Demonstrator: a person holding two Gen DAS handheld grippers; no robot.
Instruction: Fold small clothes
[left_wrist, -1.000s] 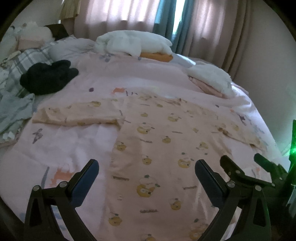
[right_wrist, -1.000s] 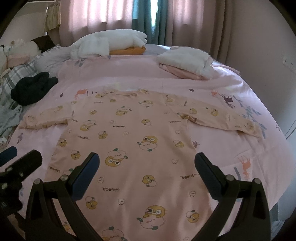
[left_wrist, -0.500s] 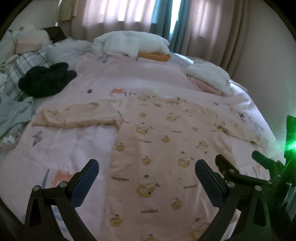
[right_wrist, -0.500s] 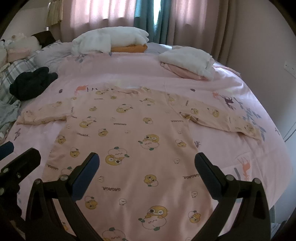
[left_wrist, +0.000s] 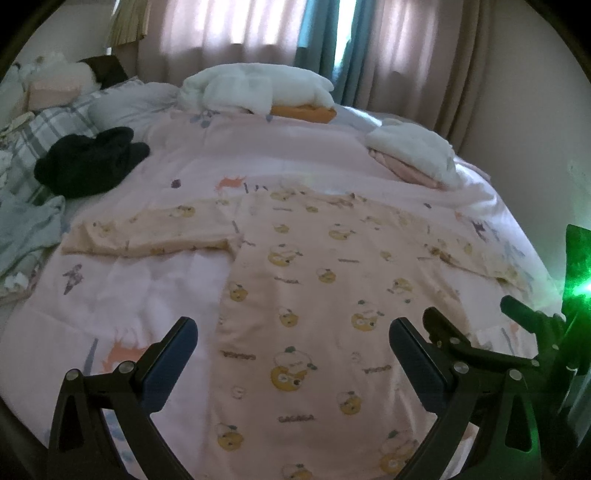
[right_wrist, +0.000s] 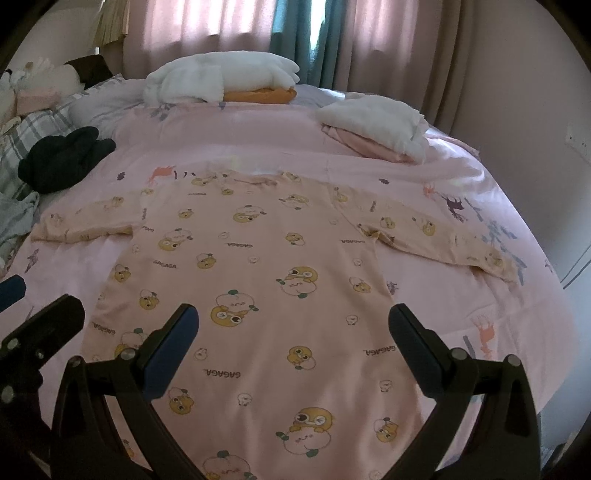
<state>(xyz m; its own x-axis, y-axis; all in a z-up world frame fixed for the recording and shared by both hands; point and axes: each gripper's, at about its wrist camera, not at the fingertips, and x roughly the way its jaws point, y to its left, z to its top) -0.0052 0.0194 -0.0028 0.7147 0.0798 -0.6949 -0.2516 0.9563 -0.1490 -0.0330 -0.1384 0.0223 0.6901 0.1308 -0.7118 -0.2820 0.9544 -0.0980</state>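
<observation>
A small peach long-sleeved top (right_wrist: 258, 266) with cartoon prints lies spread flat on the pink bedspread (right_wrist: 461, 295), both sleeves stretched out sideways; the same top (left_wrist: 314, 288) shows in the left wrist view. My left gripper (left_wrist: 293, 350) hovers open above the top's lower left part, holding nothing. Over the lower middle of the top, my right gripper (right_wrist: 293, 343) is open and empty too. The right gripper's fingers (left_wrist: 443, 336) appear at the right edge of the left wrist view, and the left gripper's finger (right_wrist: 48, 317) at the left edge of the right wrist view.
A folded white and pink pile (right_wrist: 373, 122) sits at the far right of the bed. White bedding on an orange pillow (right_wrist: 221, 75) lies by the curtains. A black garment (right_wrist: 62, 155) and plaid and blue cloth lie far left. The wall is on the right.
Both grippers have drawn back and risen slightly, so the top looks a bit farther away. Both stay open. The top has not moved.
</observation>
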